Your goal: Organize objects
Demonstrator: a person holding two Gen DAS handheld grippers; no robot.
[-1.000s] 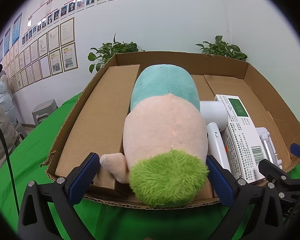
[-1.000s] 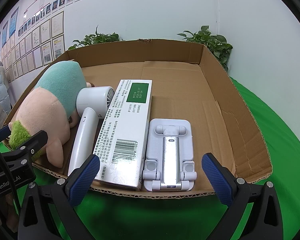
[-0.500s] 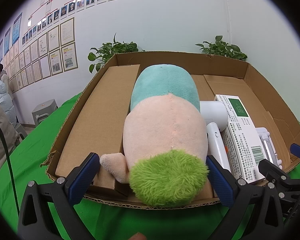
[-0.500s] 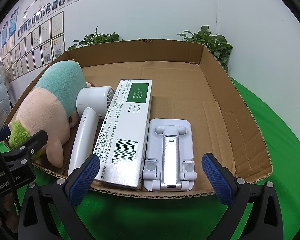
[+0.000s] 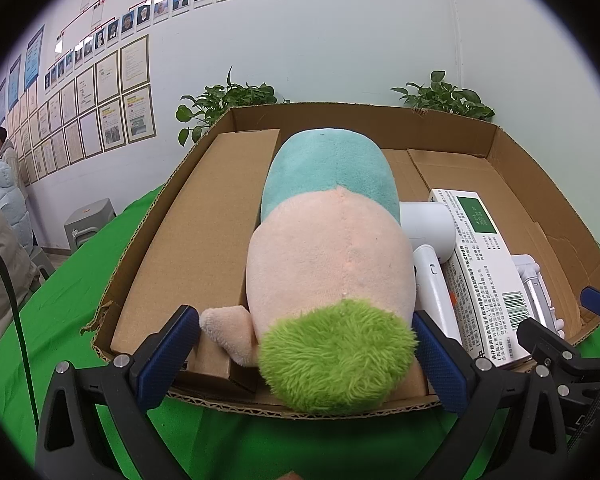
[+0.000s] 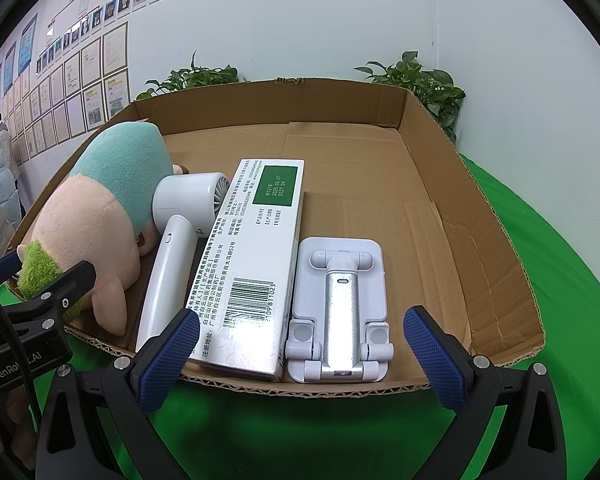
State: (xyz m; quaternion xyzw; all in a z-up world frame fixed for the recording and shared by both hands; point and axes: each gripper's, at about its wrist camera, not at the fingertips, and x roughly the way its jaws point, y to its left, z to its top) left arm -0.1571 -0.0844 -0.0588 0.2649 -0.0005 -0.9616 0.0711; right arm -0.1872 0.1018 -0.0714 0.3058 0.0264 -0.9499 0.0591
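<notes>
Cardboard box (image 6: 432, 184) on the green tabletop (image 6: 560, 280) holds four things side by side, each with its long axis running from you toward the far wall. Leftmost, the plush toy (image 5: 332, 264) points its green tuft at you; then the white handheld fan (image 6: 172, 248), head away from you; then the white carton (image 6: 256, 256) and the folded phone stand (image 6: 338, 304). Your left gripper (image 5: 306, 350) gapes wide at the tuft, holding nothing. Your right gripper (image 6: 300, 354) is likewise wide and empty before the stand.
</notes>
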